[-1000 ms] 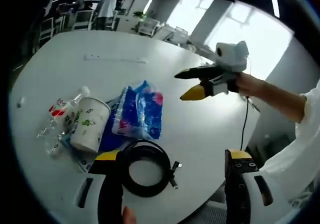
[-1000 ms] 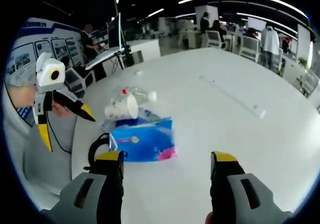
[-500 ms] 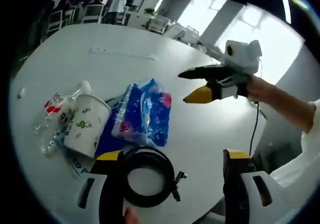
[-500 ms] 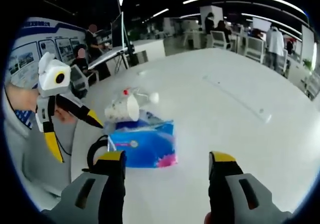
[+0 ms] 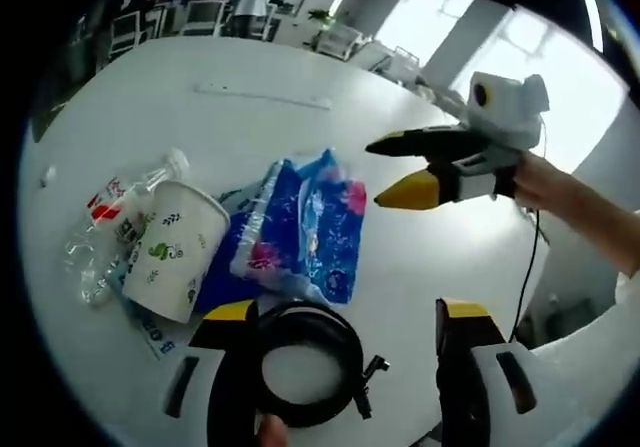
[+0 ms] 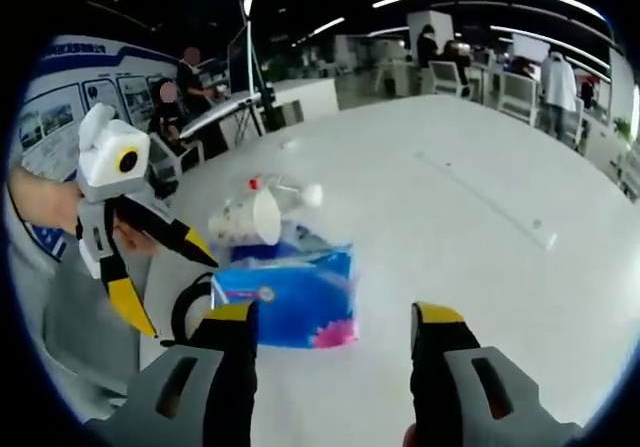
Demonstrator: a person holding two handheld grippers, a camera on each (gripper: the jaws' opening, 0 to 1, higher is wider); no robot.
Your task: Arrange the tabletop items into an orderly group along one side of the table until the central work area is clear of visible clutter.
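Observation:
A blue tissue pack [image 5: 305,227] lies mid-table, partly over a flat blue booklet [image 5: 150,322]. A white paper cup [image 5: 170,252] rests on its side to the left of the pack. Beyond the cup lies a clear plastic bottle [image 5: 110,227]. A black cable coil [image 5: 305,362] sits just ahead of my left gripper [image 5: 346,312], which is open and holds nothing. My right gripper [image 5: 375,175] hovers open to the right of the pack. In the right gripper view, the pack [image 6: 290,292], cup [image 6: 245,219], bottle [image 6: 285,189] and cable [image 6: 190,302] sit ahead of the open right gripper [image 6: 333,313]. The left gripper [image 6: 178,292] hangs beside the cable.
A long white strip [image 5: 262,95] lies far across the round white table [image 5: 420,257], and shows again as the strip [image 6: 490,202]. A small object [image 5: 48,175] sits near the table's edge. Desks, chairs and people stand beyond the table.
Both grippers have drawn a little nearer to the pile, and the left gripper sits lower beside the cable. The items themselves lie as before.

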